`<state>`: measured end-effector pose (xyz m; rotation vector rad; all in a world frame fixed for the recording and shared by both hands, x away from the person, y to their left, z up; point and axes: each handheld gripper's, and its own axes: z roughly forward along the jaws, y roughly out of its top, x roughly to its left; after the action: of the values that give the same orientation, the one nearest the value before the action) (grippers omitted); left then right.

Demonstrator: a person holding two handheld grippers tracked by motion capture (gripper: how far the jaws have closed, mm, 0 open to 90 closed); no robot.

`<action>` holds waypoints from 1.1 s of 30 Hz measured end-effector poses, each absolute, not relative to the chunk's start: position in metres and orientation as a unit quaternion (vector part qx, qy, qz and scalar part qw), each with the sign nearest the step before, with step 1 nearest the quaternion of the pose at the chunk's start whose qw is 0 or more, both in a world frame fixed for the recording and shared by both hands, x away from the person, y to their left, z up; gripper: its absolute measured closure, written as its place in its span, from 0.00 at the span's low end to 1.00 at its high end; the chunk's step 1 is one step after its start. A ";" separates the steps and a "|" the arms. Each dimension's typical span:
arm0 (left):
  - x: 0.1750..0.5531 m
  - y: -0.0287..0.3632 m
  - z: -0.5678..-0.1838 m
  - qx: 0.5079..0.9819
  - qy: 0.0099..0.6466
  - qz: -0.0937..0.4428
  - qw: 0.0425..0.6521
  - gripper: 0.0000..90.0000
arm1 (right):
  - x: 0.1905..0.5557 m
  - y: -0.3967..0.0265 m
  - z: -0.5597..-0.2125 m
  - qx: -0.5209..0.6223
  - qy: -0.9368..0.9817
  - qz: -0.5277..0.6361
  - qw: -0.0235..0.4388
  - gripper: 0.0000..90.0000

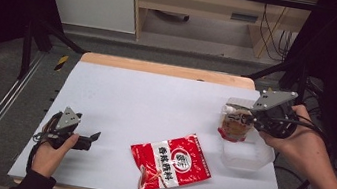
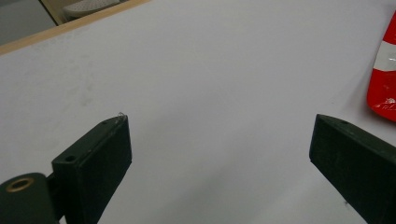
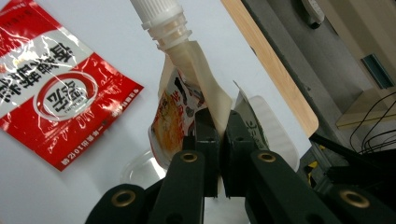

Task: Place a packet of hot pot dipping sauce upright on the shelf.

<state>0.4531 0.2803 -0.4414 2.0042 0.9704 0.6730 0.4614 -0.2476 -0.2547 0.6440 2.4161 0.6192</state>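
The spouted pouch (image 3: 180, 112) hangs long axis upright — cap away from the right gripper (image 3: 219, 126), which clamps its edge — above the clear tub (image 1: 247, 156).

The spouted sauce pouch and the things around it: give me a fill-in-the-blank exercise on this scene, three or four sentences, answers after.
1. The right tool is shut on the white-capped spouted sauce pouch, holding it above the clear plastic ____.
2. The flat packet lying on the white table is mostly ____ in colour.
3. The left tool has its jaws ____, with nothing between them.
4. The pouch's screw cap is ____ in colour.

Missing words: container; red; open; white
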 end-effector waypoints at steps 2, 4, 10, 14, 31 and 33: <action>0.453 0.281 -0.441 0.790 0.384 0.266 0.397 0.06 | 0.461 -0.251 -0.256 0.241 0.901 0.229 0.280 0.97; 0.454 0.282 -0.442 0.791 0.385 0.264 0.395 0.06 | 0.462 -0.255 -0.258 0.241 0.900 0.228 0.282 0.97; 0.454 0.281 -0.442 0.793 0.384 0.264 0.393 0.06 | 0.464 -0.264 -0.265 0.247 0.900 0.221 0.281 0.97; 0.454 0.281 -0.442 0.793 0.383 0.264 0.393 0.06 | 0.470 -0.268 -0.271 0.247 0.902 0.213 0.284 0.97; 0.455 0.281 -0.443 0.795 0.382 0.262 0.392 0.07 | 0.508 -0.279 -0.275 0.260 0.889 0.231 0.297 0.97; 0.455 0.279 -0.443 0.797 0.381 0.261 0.390 0.07 | 0.512 -0.279 -0.277 0.262 0.888 0.233 0.297 0.97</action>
<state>0.4547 0.2794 -0.4434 2.0245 0.9673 0.6639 0.5123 -0.2793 -0.2769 0.6951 2.3611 0.6185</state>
